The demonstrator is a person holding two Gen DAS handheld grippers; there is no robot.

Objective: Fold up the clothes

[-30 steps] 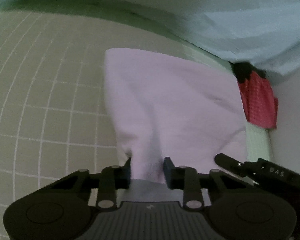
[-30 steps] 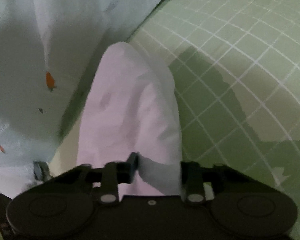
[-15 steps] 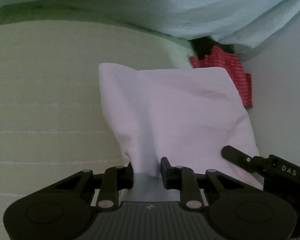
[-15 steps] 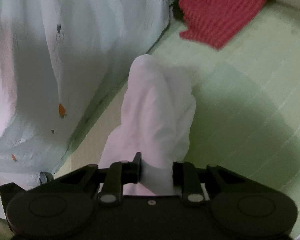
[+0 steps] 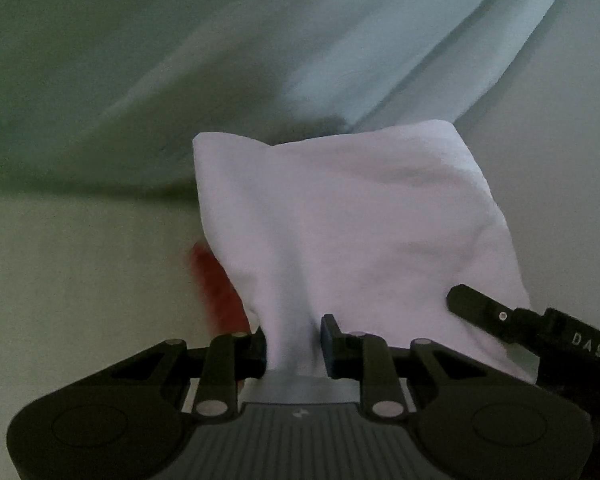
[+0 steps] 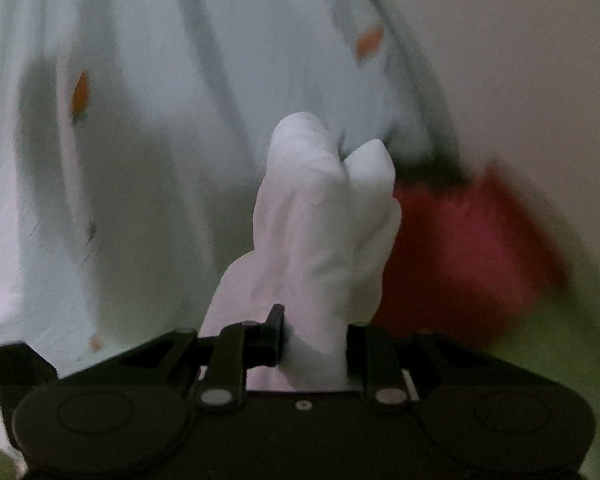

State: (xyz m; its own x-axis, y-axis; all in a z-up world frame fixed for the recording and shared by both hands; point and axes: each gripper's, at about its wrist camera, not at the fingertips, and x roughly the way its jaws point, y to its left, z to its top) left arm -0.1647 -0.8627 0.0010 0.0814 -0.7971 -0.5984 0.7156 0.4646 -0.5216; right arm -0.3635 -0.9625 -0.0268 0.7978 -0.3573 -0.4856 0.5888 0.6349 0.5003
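Note:
A folded white garment (image 5: 352, 224) is held up off the bed between both grippers. My left gripper (image 5: 293, 340) is shut on its near edge, and the cloth stands up ahead of the fingers. My right gripper (image 6: 314, 340) is shut on the other edge of the same white garment (image 6: 320, 224), which bunches up in two humps. The right gripper's finger also shows at the lower right of the left wrist view (image 5: 500, 316).
A pale blue blanket (image 6: 160, 140) with small orange marks fills the space behind. A red knitted garment (image 6: 468, 248) lies to the right of it, partly seen in the left wrist view (image 5: 216, 284). A plain wall (image 5: 560, 160) stands at the right.
Both grippers have lifted the white garment off the green checked bed and swung it toward the red garment and the wall. The bed grid has left view.

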